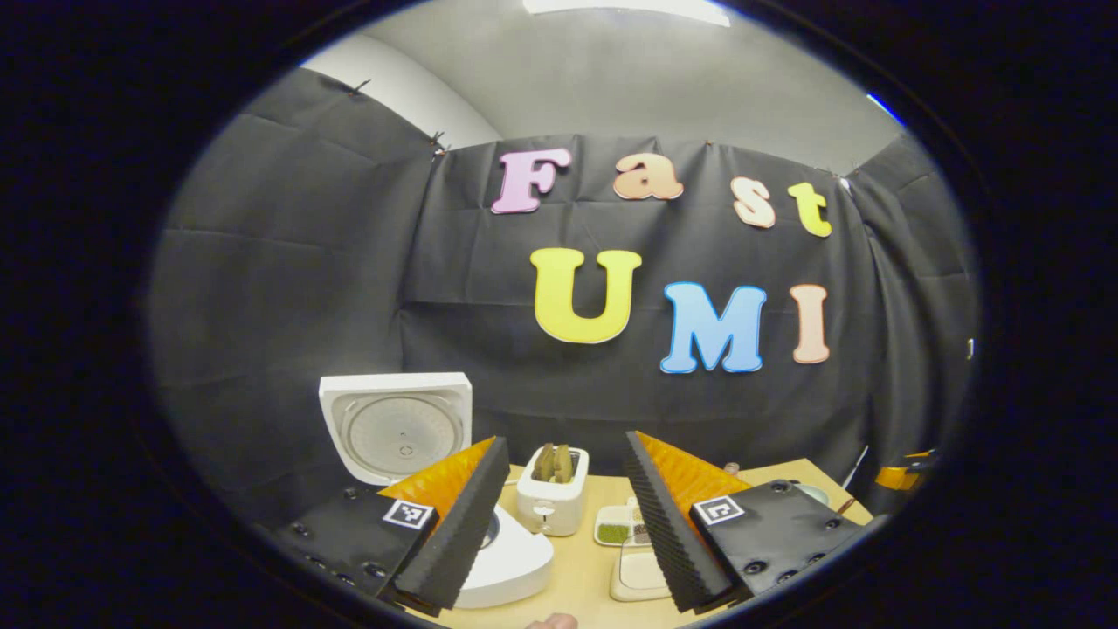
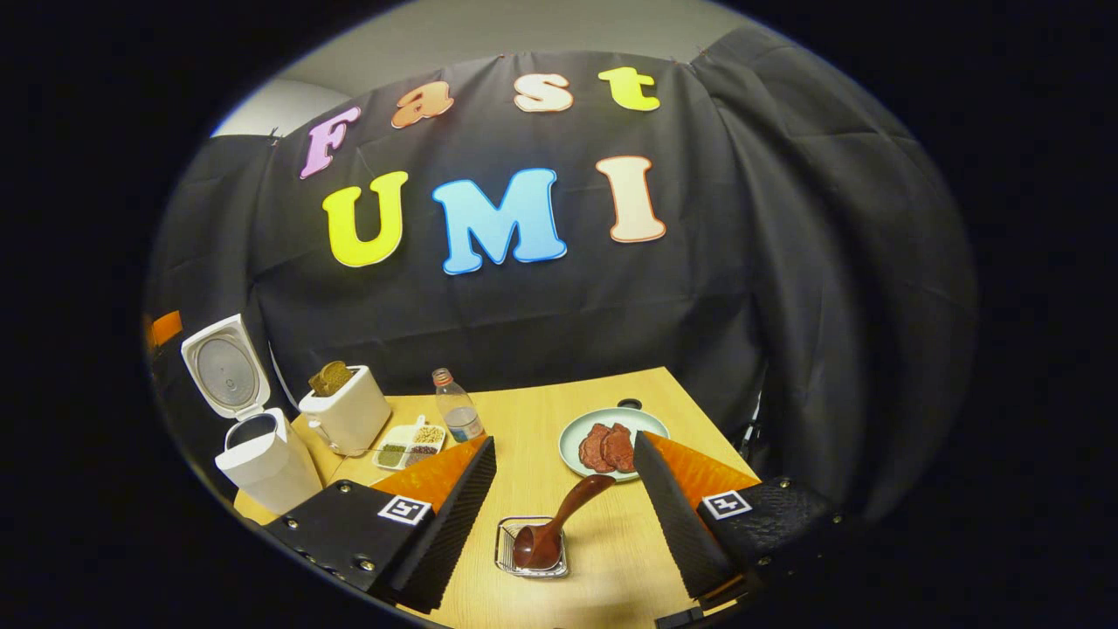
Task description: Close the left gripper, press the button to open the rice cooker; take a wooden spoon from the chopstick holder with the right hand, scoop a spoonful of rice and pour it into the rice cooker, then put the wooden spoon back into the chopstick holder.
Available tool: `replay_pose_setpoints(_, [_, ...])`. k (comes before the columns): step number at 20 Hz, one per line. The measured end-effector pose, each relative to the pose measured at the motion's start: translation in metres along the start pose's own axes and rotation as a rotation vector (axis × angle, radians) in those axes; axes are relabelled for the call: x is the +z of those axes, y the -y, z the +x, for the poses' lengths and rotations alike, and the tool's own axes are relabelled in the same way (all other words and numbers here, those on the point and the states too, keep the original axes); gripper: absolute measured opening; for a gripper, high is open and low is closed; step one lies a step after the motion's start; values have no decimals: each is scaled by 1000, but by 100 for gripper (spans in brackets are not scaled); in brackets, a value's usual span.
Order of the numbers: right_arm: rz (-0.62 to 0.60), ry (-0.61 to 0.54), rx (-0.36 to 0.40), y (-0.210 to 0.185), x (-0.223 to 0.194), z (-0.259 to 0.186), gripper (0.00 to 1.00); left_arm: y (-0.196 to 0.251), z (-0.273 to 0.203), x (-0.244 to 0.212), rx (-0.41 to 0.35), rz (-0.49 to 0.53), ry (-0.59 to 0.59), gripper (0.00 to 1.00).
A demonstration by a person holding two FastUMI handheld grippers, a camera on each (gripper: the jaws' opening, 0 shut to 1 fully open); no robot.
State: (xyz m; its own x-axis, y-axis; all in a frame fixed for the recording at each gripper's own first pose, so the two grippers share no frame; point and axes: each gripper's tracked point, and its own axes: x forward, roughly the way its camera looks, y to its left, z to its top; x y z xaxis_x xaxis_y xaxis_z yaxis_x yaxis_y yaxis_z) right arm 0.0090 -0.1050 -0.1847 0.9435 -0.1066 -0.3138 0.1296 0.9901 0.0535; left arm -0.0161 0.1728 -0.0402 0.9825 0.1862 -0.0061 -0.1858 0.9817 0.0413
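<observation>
Black cloth backs a wooden desk (image 2: 559, 411). Rice cooker (image 2: 258, 459) at lower left of the right gripper view, lid raised. Wooden spoon (image 2: 555, 528) rests in the wire chopstick holder (image 2: 531, 549), bottom centre, between the right tongs (image 2: 566, 507), apart and empty. Left tongs (image 1: 566, 515) apart, empty. Square marker tags on the tongs; no legible brand.
</observation>
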Motion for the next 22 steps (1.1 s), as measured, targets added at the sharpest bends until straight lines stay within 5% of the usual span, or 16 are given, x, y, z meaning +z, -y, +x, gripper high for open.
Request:
replay_pose_setpoints(4, [38,-52,0,11,-26,26,97,27,-7,3,-52,-14,13,93])
replay_pose_setpoints(13, [158,-189,63,19,-85,86,96,48,-16,-9,-18,19,-32,90])
replay_pose_setpoints(14, [172,-204,72,18,-90,90,95,50,-16,-10,-12,24,-38,97])
replay_pose_setpoints(15, [183,-211,89,15,-92,93,95,54,-16,-11,-10,25,-45,90])
replay_pose_setpoints(21, [208,-224,165,8,-97,100,72,67,-16,-8,13,74,-51,90])
replay_pose_setpoints(22, [211,-221,178,4,-97,100,47,70,-17,-8,8,79,-49,90])
